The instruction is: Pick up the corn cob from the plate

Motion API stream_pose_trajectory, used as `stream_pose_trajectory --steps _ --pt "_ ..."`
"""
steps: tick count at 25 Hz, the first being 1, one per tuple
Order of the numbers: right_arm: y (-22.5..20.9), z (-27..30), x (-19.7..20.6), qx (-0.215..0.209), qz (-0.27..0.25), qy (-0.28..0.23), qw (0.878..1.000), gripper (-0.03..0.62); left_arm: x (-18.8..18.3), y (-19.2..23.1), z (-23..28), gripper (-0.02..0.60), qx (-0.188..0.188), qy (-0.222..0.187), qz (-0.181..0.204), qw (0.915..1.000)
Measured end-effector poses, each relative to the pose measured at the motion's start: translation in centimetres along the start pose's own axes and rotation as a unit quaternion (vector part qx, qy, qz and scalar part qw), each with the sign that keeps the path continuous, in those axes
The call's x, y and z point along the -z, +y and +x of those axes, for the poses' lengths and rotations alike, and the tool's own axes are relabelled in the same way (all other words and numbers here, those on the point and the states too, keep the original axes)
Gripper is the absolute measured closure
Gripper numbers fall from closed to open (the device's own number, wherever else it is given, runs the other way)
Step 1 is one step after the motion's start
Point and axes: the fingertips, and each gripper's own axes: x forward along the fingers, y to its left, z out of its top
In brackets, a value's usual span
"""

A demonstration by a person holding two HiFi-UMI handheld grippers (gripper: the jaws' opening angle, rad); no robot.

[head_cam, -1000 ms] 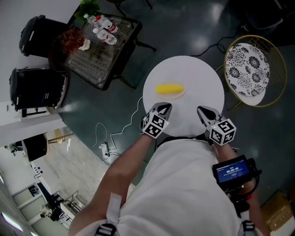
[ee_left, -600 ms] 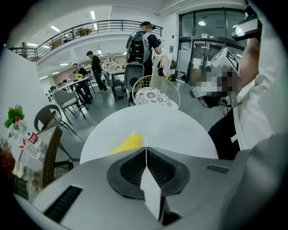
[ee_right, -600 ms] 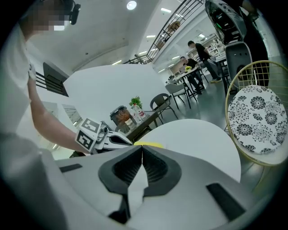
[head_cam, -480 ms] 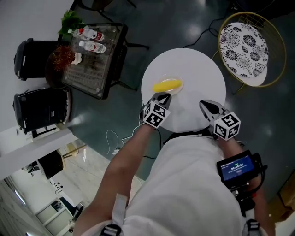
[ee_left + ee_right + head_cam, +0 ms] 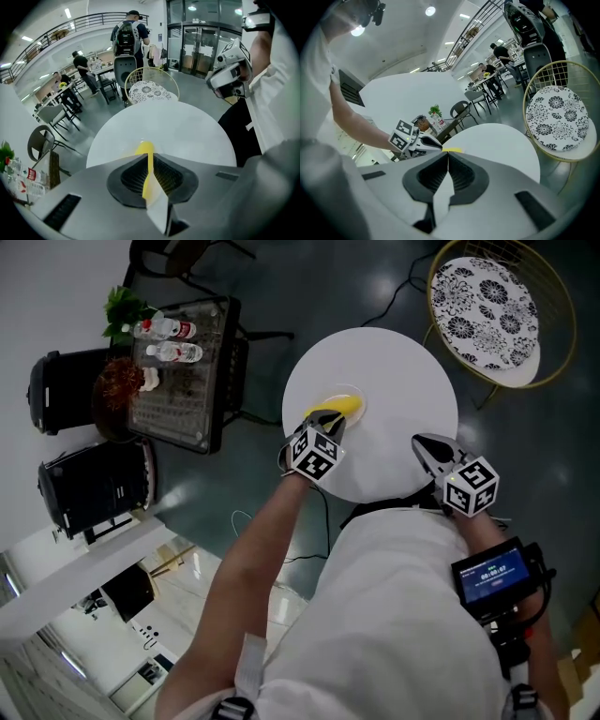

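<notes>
Left gripper (image 5: 329,426), jaws pressed together, points at the corn cob (image 5: 340,408) on its plate (image 5: 359,396), upper centre; I should spread them, straddle the cob crosswise, then squeeze gently.

In the head view, the left gripper (image 5: 329,422) is covering the cob's (image 5: 343,407) near end and part of the plate (image 5: 356,394). At the upper right, the frame's top edge is cropping the chair (image 5: 494,304). In the left gripper view, the gripper's own body is hiding most of the cob, leaving a yellow strip. The plate there is seemingly too faint to trace.
</notes>
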Motion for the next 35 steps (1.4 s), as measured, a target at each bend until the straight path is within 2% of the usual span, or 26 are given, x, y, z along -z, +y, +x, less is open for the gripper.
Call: stream_pose_trajectory --steps 2,6,11,15,24,32,35 --pt "-0.1 0.0 0.0 0.002 0.001 -0.001 1.0 0.585 0.1 0.4 0.4 0.518 0.007 0.013 0.013 0.9998" --pt "-0.3 -0.2 0.2 0.005 0.005 -0.004 1.0 0.585 0.4 0.5 1.3 0.499 0.027 0.043 0.055 0.9972" --pt "-0.4 -0.4 0.5 0.011 0.012 -0.006 1.0 0.585 1.2 1.1 2.0 0.46 0.037 0.089 0.114 0.9888" --pt "-0.6 -0.5 0.4 0.014 0.016 -0.006 1.0 0.585 1.6 1.2 2.4 0.425 0.045 0.11 0.139 0.9831" --pt "-0.7 -0.7 0.6 0.018 0.02 -0.004 1.0 0.585 2.9 1.8 3.5 0.316 0.062 0.149 0.134 0.9778" --pt "-0.9 -1.0 1.0 0.024 0.031 -0.004 0.999 0.585 3.0 2.3 4.4 0.316 0.078 0.168 0.113 0.9761" --pt "-1.2 -1.2 0.9 0.03 0.033 -0.007 0.999 0.585 3.3 2.3 4.7 0.316 0.085 0.181 0.114 0.9731"
